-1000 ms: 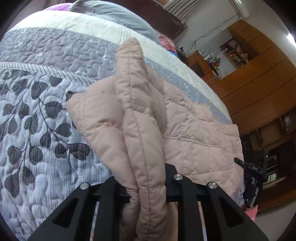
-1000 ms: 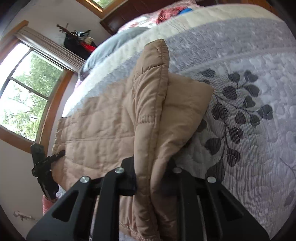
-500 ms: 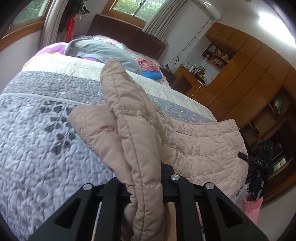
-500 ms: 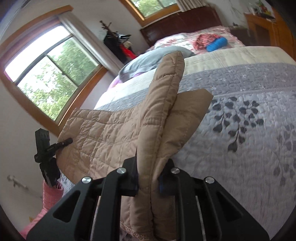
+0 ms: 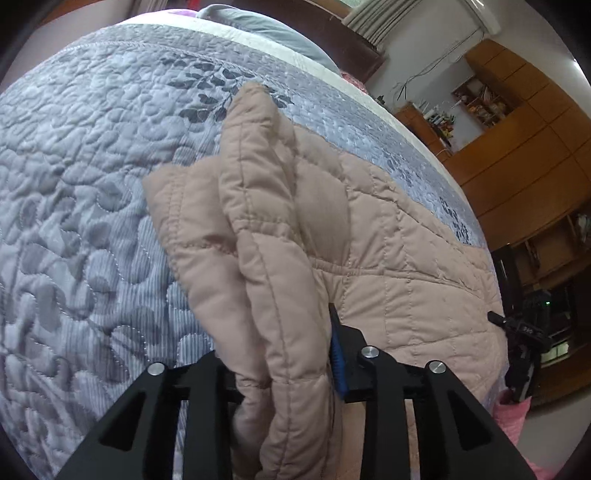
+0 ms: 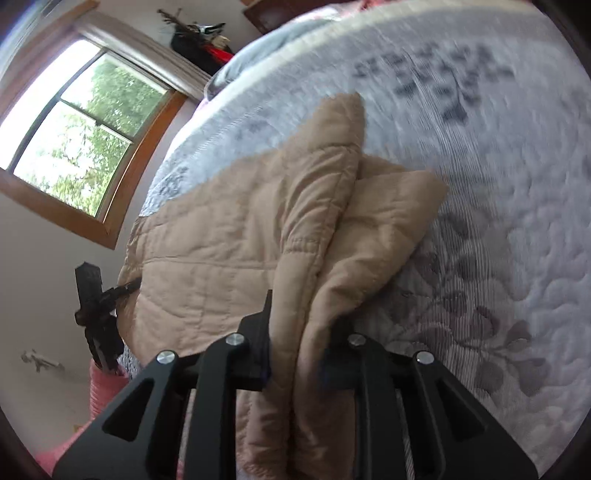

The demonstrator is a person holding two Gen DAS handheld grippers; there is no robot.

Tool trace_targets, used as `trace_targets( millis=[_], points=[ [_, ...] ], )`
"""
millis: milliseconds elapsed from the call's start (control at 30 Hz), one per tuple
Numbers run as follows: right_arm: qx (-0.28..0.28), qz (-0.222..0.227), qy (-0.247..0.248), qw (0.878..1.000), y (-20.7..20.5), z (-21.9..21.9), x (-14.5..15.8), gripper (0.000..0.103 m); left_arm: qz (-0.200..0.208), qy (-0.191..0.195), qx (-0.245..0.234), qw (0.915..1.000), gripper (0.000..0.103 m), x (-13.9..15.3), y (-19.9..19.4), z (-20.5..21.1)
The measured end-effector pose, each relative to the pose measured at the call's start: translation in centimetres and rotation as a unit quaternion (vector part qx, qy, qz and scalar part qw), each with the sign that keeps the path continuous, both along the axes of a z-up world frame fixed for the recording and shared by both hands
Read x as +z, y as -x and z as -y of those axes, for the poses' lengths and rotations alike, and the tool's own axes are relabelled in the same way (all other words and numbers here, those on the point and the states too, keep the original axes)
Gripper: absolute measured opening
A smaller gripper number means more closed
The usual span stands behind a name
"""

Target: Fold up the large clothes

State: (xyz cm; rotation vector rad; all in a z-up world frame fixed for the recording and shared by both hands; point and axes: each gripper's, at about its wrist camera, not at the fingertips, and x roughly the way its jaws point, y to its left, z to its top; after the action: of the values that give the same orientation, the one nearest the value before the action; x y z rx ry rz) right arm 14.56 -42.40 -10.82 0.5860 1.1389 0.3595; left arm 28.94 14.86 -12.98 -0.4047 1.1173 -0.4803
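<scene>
A large beige-pink quilted jacket [image 5: 388, 258] lies across the grey leaf-patterned quilt of the bed [image 5: 81, 155]. My left gripper [image 5: 284, 365] is shut on a bunched fold of the jacket at its left side. My right gripper [image 6: 301, 350] is shut on a bunched fold of the jacket [image 6: 229, 236] at its right side. Both held folds rise in a ridge pointing away over the bed. The other gripper shows at the jacket's far edge in each view: the right one [image 5: 524, 339] and the left one [image 6: 96, 314].
Pillows and a grey cushion [image 5: 258, 22] lie at the head of the bed. Wooden cabinets and shelves [image 5: 517, 122] stand along one wall. A window [image 6: 74, 140] is on the other. Something pink [image 6: 103, 387] sits on the floor by the bed's edge.
Both grippers tipped up half a second ago, showing the room, then tipped back down toward the bed with the jacket folds still held. The right view is now motion-blurred.
</scene>
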Motion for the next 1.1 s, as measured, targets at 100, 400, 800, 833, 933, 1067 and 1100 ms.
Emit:
trace_targets(
  millis=[100, 400, 800, 833, 933, 1067, 1100],
  points=[
    [-0.002, 0.003, -0.012, 1.0, 0.1, -0.1, -1.4, 0.022, 0.014, -0.014, 0.002, 0.9998, 0.033, -0.1, 0.2, 0.4],
    [-0.01, 0.029, 0.099, 0.995, 1.1, -0.6, 2.9, 0.034, -0.002, -0.056, 0.048, 0.9973, 0.048, 2.0, 1.5, 0.6],
    [0.088, 0.079, 0.196, 0.973, 8.3, -5.8, 9.6, 0.025, 0.013, -0.095, 0.178, 0.9793, 0.06, 5.1, 13.3, -3.3],
    [0.1, 0.068, 0.207, 0.971, 8.4, -6.7, 9.0, 0.022, 0.006, -0.074, 0.184, 0.9802, 0.06, 4.5, 14.3, -3.3],
    [0.12, 0.041, 0.216, 0.968, 8.5, -7.8, 7.1, 0.015, -0.006, -0.037, 0.192, 0.9807, 0.06, 3.4, 16.2, -2.6],
    [0.114, 0.013, 0.22, 0.969, 8.2, -7.7, 5.0, 0.012, -0.004, 0.009, 0.193, 0.9812, 0.063, 2.5, 16.7, -1.2],
    [0.113, 0.008, 0.217, 0.97, 8.1, -7.6, 4.6, 0.011, -0.005, 0.013, 0.196, 0.9805, 0.064, 2.3, 16.5, -0.9]
  ],
)
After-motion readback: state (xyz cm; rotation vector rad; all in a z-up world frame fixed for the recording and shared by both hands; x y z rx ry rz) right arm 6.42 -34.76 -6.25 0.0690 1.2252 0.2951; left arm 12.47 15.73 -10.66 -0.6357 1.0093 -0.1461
